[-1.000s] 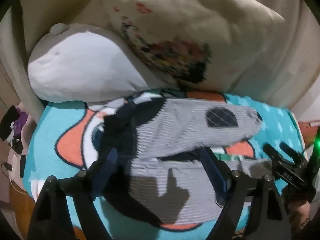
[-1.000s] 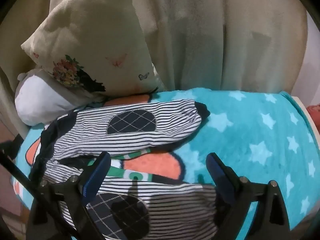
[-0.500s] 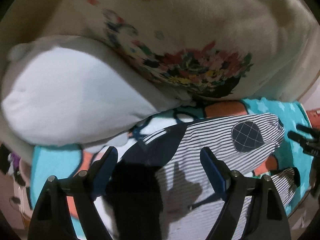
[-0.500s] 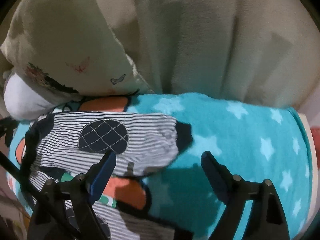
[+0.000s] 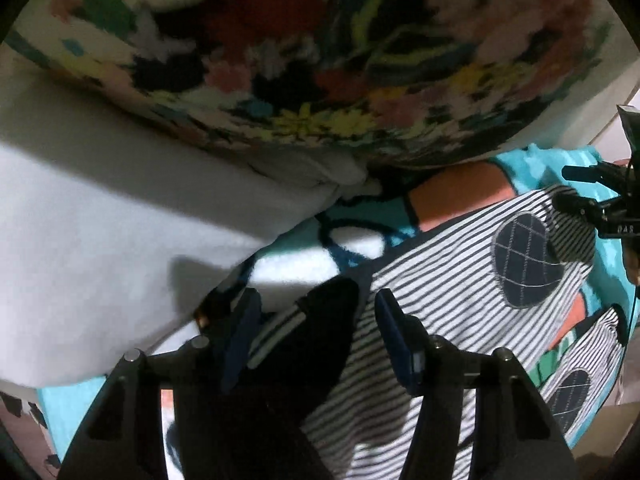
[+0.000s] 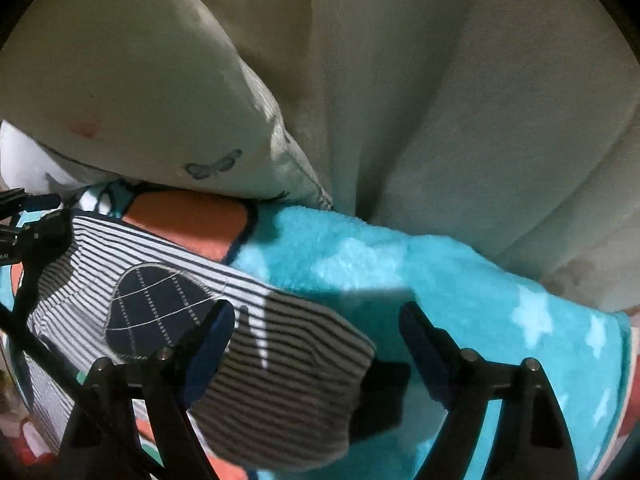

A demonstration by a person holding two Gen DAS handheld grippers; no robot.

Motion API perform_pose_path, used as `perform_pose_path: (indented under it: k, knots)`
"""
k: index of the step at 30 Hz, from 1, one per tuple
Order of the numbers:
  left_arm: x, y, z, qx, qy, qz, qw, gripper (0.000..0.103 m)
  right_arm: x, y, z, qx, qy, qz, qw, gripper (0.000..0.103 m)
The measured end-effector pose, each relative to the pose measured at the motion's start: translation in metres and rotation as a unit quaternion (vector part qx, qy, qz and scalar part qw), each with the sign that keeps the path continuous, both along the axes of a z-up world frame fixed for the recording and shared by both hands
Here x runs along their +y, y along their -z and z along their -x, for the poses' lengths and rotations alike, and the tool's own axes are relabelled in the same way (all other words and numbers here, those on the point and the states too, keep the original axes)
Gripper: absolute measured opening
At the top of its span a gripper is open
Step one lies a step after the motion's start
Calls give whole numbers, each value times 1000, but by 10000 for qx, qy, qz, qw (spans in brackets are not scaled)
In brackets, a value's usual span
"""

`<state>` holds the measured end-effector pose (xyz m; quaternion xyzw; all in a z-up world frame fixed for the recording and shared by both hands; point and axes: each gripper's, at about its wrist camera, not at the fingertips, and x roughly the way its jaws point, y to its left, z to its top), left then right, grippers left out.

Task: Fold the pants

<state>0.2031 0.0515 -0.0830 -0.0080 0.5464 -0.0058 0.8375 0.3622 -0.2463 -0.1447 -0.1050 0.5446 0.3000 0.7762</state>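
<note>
Small striped pants (image 5: pixel 452 300) with dark checked knee patches (image 5: pixel 524 260) lie spread on a turquoise star blanket (image 6: pixel 420 272). My left gripper (image 5: pixel 316 304) is low over the dark waistband (image 5: pixel 328 320), which lies between its partly closed jaws; it is not pinched. My right gripper (image 6: pixel 316 320) is open over the far leg's end (image 6: pixel 288 376) and dark cuff (image 6: pixel 380 396), which lie between its fingers. The right gripper also shows in the left wrist view (image 5: pixel 592 204) at the right edge. The near leg (image 5: pixel 580 364) lies at lower right.
A floral pillow (image 5: pixel 320 52) and a white pillow (image 5: pixel 100 232) crowd close behind the waistband. A cream curtain (image 6: pixel 460 100) hangs behind the blanket. The blanket's right edge (image 6: pixel 624 380) drops off beside the right gripper.
Both grippers have dropped down and forward onto the far leg, the left at the waistband, the right at the cuff. The left jaws have narrowed.
</note>
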Motion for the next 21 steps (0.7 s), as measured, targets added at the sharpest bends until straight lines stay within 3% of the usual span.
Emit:
perform_pose_path:
  k: [5,16,18,19,20,21]
  knots:
    - [8,20,-12,253,-25,41,9997,59,1,12,-8,348,-151,-174,9991,86]
    - [14,23,-26,385,54,116,9992,59,31,-7,-8,532,-817,-249,9949,87]
    - [19,27,-27,390,60,73,9992,59,36,-3,-1,303,-944,-65,9950,87]
    - [18,26,-27,401,56,55,9992,56,40,-5,3,181,-1035,64,9944,82]
    - [14,28,-27,403,65,101,9991,42,41,-9,5,132,-1058,74,9943,78]
    - [6,26,-22,388,70,147,9991,32,41,-12,6,149,-1056,30,9943,59]
